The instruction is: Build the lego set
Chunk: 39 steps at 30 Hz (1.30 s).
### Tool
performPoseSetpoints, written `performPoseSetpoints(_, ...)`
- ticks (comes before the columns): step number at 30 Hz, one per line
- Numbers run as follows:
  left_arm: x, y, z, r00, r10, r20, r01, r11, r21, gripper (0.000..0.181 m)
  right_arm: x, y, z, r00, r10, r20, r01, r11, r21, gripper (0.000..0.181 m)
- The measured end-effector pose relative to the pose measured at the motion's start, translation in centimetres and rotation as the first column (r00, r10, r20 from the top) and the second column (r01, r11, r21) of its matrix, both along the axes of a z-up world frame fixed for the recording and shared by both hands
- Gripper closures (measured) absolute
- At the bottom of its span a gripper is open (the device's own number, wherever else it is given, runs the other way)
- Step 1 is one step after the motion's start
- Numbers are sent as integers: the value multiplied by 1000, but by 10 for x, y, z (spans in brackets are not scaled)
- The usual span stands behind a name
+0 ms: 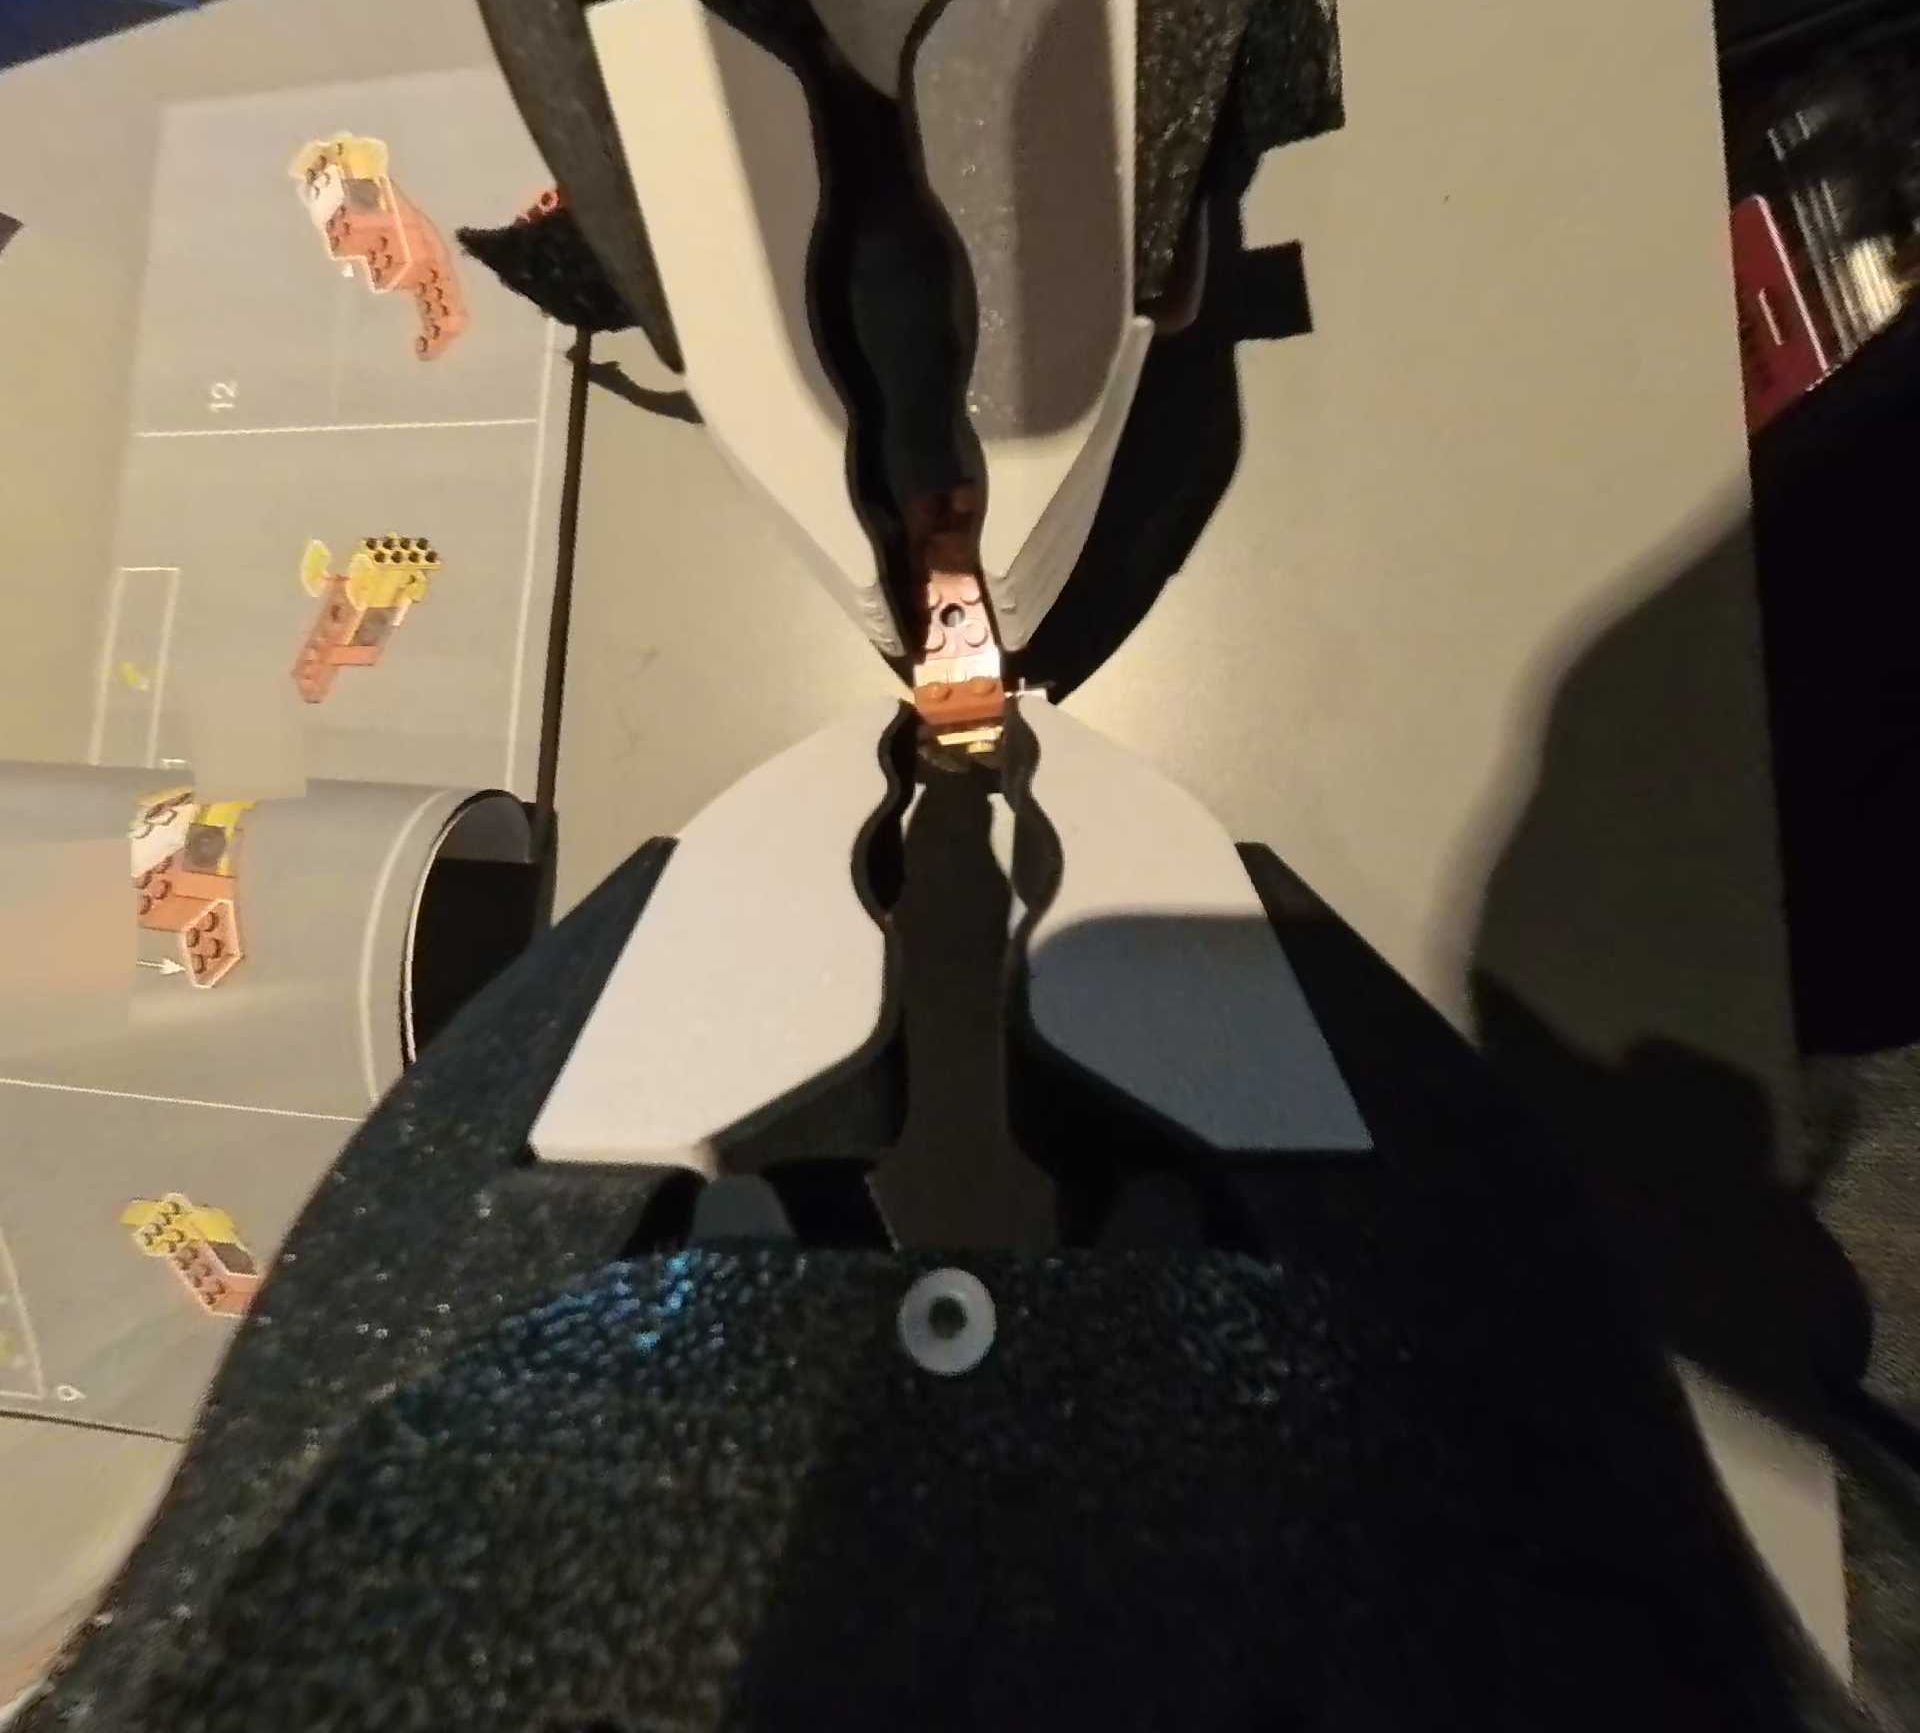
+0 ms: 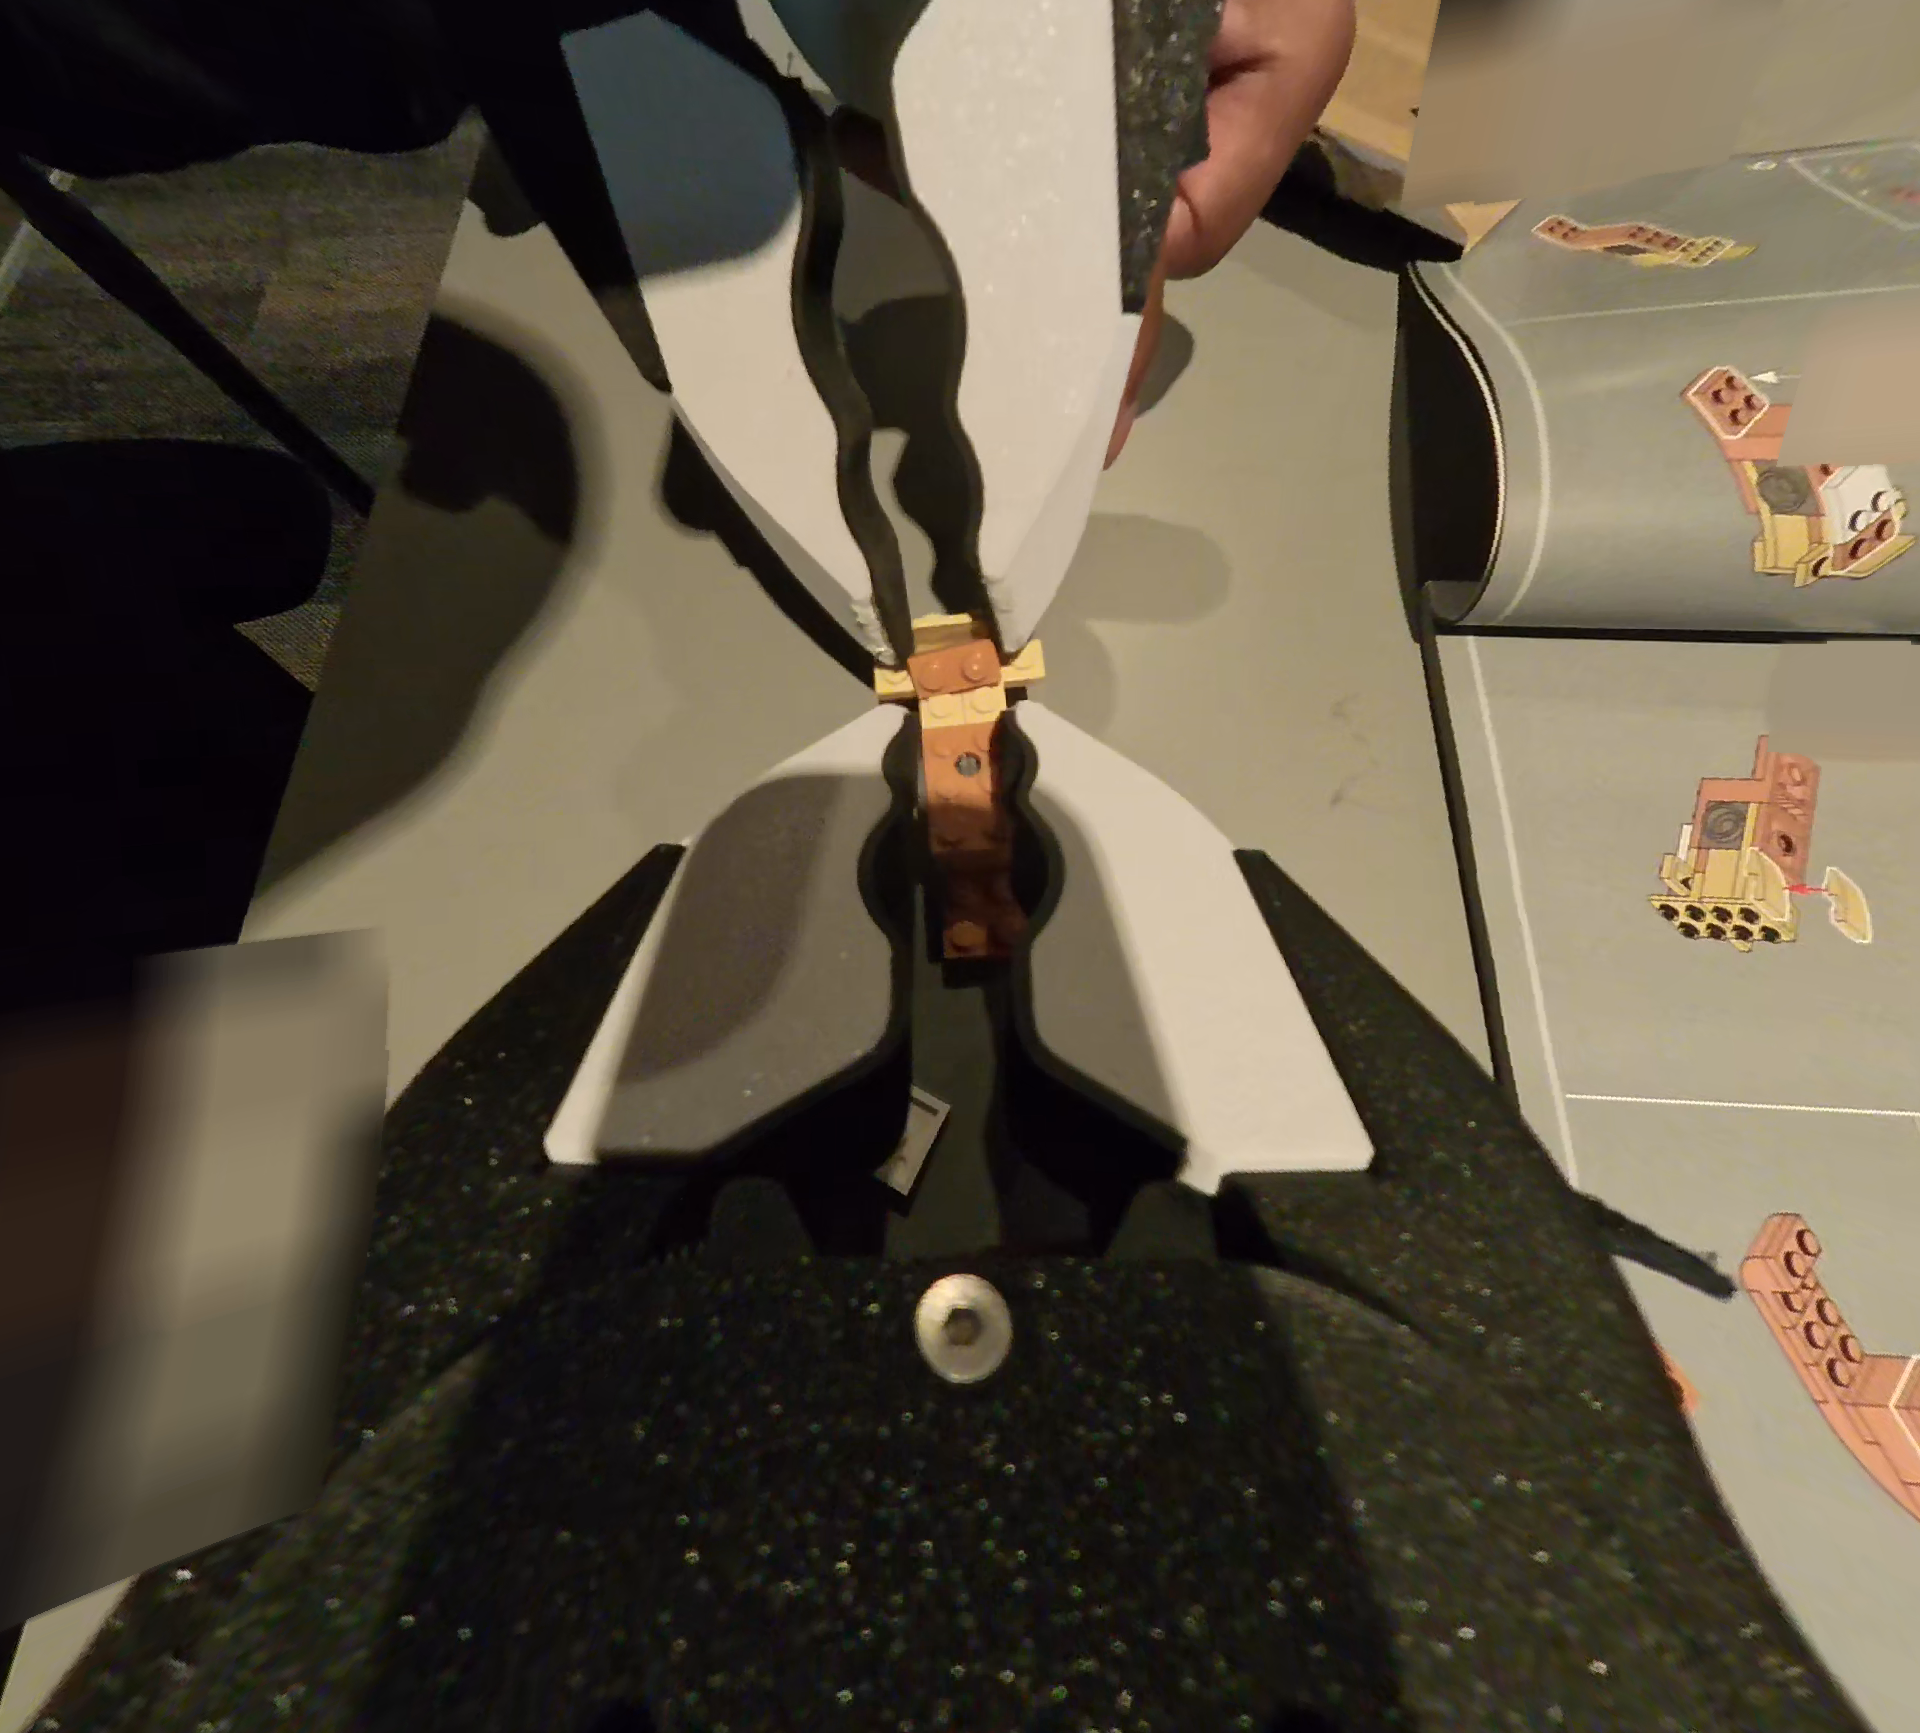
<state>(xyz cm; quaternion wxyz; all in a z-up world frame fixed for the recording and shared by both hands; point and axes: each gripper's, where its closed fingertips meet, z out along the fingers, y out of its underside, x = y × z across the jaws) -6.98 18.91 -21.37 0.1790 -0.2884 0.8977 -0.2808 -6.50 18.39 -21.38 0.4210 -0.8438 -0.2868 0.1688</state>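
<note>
A small lego assembly [image 1: 956, 639] of brown and tan bricks hangs in the air between my two grippers, which meet tip to tip above the table. My left gripper [image 1: 961, 733] is shut on its tan end. My right gripper [image 1: 951, 618] comes in from the top of the left wrist view, shut on the brown part. In the right wrist view my right gripper [image 2: 966, 733] holds the long brown piece [image 2: 966, 810] lengthwise between its fingers. There my left gripper [image 2: 940, 629] pinches the tan bricks [image 2: 961, 670] at the far end. A hand [image 2: 1257, 73] holds the left gripper.
An open instruction booklet [image 1: 312, 436] with pictures of build steps lies on the pale table [image 1: 1351, 644], left of the grippers. It lies at the right in the right wrist view [image 2: 1662, 748]. The table edge and dark carpet [image 2: 208, 281] are at the left there. My left and right fingertips are right by each other.
</note>
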Motion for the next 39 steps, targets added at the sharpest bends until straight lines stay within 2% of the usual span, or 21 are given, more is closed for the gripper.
performPoseSetpoints(9,0,1,0,1000,4,-4,-4,1000,1,166,0,0,0,1000,-1,3,1,1000,1,168)
performPoseSetpoints(24,-1,2,-1,1000,6,-12,-5,997,83,166,0,-1,-1,1000,1,4,-1,1000,-6,168)
performPoseSetpoints(39,-1,8,7,1000,13,-5,-13,998,62,164,0,-2,-1,1000,6,-11,-6,1000,-14,171)
